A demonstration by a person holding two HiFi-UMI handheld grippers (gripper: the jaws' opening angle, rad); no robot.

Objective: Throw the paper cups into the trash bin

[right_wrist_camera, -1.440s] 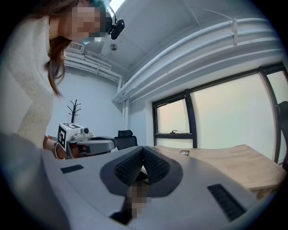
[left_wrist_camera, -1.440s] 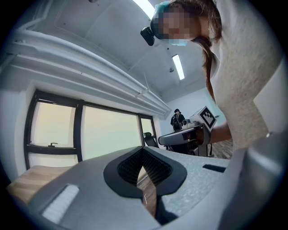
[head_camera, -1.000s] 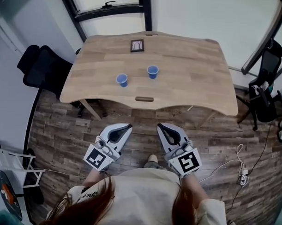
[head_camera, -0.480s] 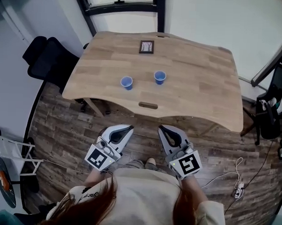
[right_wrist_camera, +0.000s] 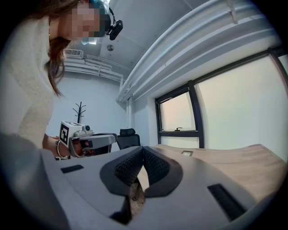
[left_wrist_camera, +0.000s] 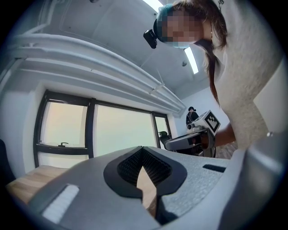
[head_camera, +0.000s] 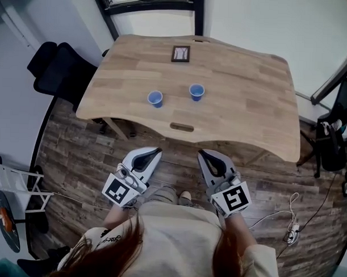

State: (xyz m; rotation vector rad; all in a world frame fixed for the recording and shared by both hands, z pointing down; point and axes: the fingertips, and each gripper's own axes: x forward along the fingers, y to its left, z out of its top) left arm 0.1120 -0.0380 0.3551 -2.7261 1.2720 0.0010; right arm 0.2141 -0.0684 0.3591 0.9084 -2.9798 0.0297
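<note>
Two blue paper cups stand upright on the wooden table (head_camera: 242, 115): the left cup (head_camera: 155, 98) and the right cup (head_camera: 196, 91), a little apart near the front edge. My left gripper (head_camera: 154, 151) and right gripper (head_camera: 203, 154) hover side by side over the floor, short of the table's front edge, both pointing level toward it. Both are shut with nothing between the jaws. In the left gripper view the jaws (left_wrist_camera: 143, 149) meet at their tips; the right gripper view shows the same (right_wrist_camera: 143, 149). No trash bin is visible.
A small dark framed card (head_camera: 180, 53) lies at the table's far side. A black office chair (head_camera: 59, 74) stands left of the table, another chair (head_camera: 333, 135) at the right. A cable with a power strip (head_camera: 291, 233) lies on the wooden floor. Windows run behind the table.
The view has shifted and both grippers have drifted slightly relative to the table. The cups have not moved, and both grippers have stayed shut.
</note>
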